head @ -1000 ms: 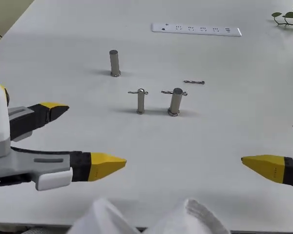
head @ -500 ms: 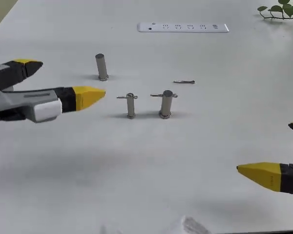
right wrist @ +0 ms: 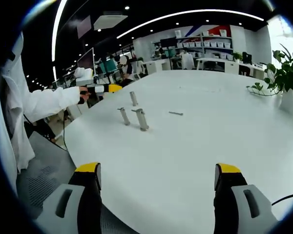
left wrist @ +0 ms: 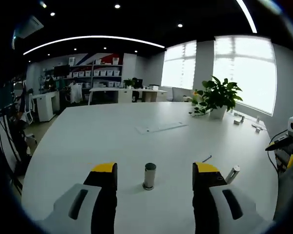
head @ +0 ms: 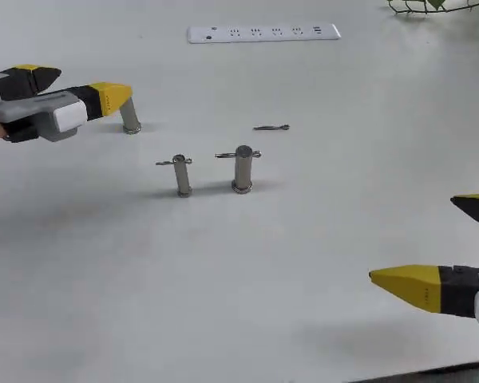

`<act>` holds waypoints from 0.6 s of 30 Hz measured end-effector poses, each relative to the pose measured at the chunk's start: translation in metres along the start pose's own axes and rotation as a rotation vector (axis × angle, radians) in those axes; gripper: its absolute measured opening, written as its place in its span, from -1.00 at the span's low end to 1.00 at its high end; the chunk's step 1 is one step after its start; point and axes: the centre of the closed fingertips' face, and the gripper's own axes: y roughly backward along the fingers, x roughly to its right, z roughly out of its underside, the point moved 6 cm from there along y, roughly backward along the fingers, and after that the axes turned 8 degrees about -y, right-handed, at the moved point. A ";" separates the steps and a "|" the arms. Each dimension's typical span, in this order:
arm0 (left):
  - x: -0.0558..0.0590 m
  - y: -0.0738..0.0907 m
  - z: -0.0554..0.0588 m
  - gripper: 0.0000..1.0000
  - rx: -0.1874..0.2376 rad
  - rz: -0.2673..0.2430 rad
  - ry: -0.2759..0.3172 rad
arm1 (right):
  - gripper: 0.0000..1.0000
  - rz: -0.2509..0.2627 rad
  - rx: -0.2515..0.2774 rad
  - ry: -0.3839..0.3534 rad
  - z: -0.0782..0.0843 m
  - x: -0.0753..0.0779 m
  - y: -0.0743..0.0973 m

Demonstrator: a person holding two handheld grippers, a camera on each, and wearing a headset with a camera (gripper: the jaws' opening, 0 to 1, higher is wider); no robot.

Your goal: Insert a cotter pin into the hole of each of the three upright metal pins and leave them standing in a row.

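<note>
So the left gripper [head: 96, 81] is up at the far left of the white table [head: 303, 319], jaws spread wide and gripping nothing. From its own gripper view, the bare metal pin [left wrist: 149, 176] stands upright right between the two yellow tips, and as far as I can see neither tip touches it. In the head view the nearer tip covers the top of that pin.

The other two stand side by side nearer the middle. The thinner pin [head: 181, 177] is on the left with a fitted cotter pin [head: 164, 163] through its top. The thicker pin [head: 242, 169] is just right of it, pinned the same way. A loose cotter pin [head: 271, 128] lies flat a bit farther back and to the right.

The right gripper [head: 413, 238] hangs at the near right, well apart from everything, jaws also spread and empty. A power strip [head: 263, 33] sits along the far edge.
</note>
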 end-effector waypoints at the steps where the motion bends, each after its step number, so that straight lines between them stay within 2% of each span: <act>1: -0.001 -0.003 0.001 0.17 0.000 0.000 0.005 | 0.90 0.002 -0.002 -0.003 0.001 0.001 0.000; 3: -0.004 -0.010 0.006 0.06 -0.007 0.005 0.015 | 0.89 0.005 -0.005 -0.008 0.002 0.001 -0.001; 5: -0.004 -0.017 0.009 -0.03 0.004 0.020 0.037 | 0.89 0.005 -0.012 -0.012 0.004 0.002 -0.001; 12: -0.006 -0.039 0.019 -0.24 -0.013 0.028 0.030 | 0.88 0.008 -0.024 -0.020 0.006 0.003 -0.002; 15: -0.005 -0.048 0.025 -0.38 -0.038 0.028 0.004 | 0.88 0.010 -0.027 -0.024 0.006 0.004 -0.002; 16: -0.004 -0.051 0.027 -0.40 -0.048 0.031 -0.007 | 0.88 0.012 -0.028 -0.025 0.007 0.004 -0.001; 17: 0.004 -0.050 0.027 -0.41 -0.057 0.030 -0.023 | 0.87 0.015 -0.029 -0.028 0.007 0.004 -0.001; 18: 0.006 -0.051 0.028 -0.41 -0.063 0.033 -0.026 | 0.87 0.016 -0.030 -0.030 0.007 0.005 0.000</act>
